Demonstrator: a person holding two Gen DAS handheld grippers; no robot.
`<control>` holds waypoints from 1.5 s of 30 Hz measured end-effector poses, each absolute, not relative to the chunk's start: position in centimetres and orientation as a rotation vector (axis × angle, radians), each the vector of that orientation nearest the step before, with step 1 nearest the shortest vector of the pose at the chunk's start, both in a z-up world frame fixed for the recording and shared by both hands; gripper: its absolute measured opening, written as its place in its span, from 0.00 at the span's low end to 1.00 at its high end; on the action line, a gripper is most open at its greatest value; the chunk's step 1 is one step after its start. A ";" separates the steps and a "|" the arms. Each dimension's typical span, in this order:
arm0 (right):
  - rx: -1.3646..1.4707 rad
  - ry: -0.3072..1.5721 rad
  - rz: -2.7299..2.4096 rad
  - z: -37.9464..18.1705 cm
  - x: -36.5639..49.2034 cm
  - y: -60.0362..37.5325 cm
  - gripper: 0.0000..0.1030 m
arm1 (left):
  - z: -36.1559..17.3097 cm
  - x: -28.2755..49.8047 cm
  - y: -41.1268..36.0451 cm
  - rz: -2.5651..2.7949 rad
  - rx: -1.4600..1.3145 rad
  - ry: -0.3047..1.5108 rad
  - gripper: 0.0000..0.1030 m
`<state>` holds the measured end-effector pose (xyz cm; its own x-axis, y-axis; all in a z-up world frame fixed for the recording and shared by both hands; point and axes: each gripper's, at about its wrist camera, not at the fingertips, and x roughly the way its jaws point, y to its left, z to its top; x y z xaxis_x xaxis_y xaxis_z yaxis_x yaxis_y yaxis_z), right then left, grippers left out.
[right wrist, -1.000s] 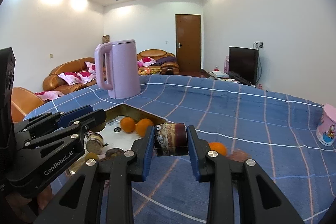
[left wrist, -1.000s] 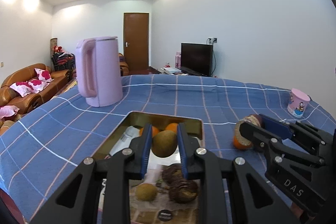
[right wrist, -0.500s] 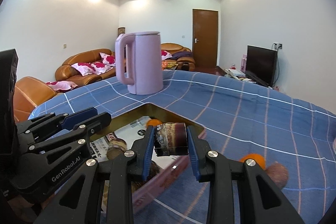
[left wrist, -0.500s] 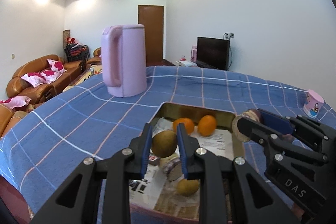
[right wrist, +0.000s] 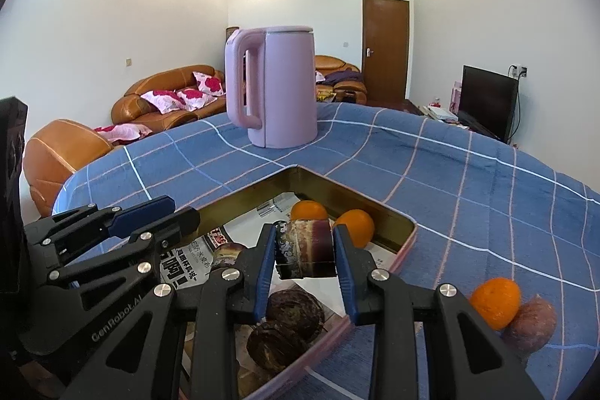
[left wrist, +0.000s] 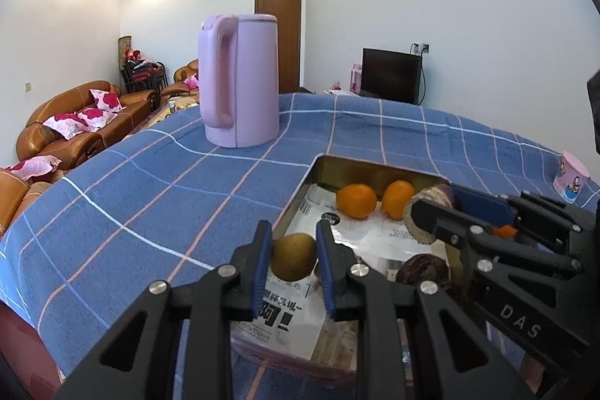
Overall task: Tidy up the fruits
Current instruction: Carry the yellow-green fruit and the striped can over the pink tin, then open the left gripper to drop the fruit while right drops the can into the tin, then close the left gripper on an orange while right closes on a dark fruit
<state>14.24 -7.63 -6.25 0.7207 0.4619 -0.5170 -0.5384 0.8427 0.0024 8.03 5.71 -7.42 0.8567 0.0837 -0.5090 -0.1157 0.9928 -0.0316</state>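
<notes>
Left wrist view, lower centre: your left tool (left wrist: 293,242) is clamped on a smooth, olive-brown, rounded fruit (left wrist: 293,256), its blue pads pressing both flanks; the tool tilts downward over the near left corner of the tray (left wrist: 378,169). The tray is a shallow rectangular metal tin with brassy walls, lined with printed paper (left wrist: 369,238). At its far wall lie two glossy oranges (left wrist: 356,200). At the right edge, your right tool (left wrist: 431,216) enters from the side.

Right wrist view, lower centre: your right tool (right wrist: 304,252) is closed on a stubby cylindrical purple-brown root piece (right wrist: 304,253) with a rough, banded skin, held above the tray's interior. Below it sit two dark, wrinkled round fruits (right wrist: 294,312). At lower right, on the blue checked cloth of the bench (right wrist: 468,182), an orange (right wrist: 495,302) touches a dull reddish tuber (right wrist: 530,323). A matte lilac kettle (right wrist: 275,92) stands upright at upper centre.
</notes>
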 end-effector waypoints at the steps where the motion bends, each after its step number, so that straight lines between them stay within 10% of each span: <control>1: -0.156 0.536 0.556 -6.3 14.4 -7.5 0.32 | -7.4 8.1 5.7 0.104 -0.061 0.535 0.25; 8: -0.177 0.588 0.574 -6.9 15.0 -6.6 0.32 | -7.6 8.1 5.8 0.105 -0.061 0.548 0.29; 19: -0.163 0.569 0.525 -6.3 14.4 -8.3 0.43 | -7.1 7.3 5.7 0.117 -0.093 0.523 0.64; 45: -0.131 0.703 0.307 -7.0 16.9 -24.0 0.58 | -4.7 10.5 -5.4 -0.050 0.060 0.543 0.71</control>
<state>16.90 -24.04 -7.00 0.7206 0.2328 -0.6531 -0.3206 0.9471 -0.0161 10.51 -5.40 -4.71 0.8553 -0.0313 -0.5172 0.0629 0.9971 0.0437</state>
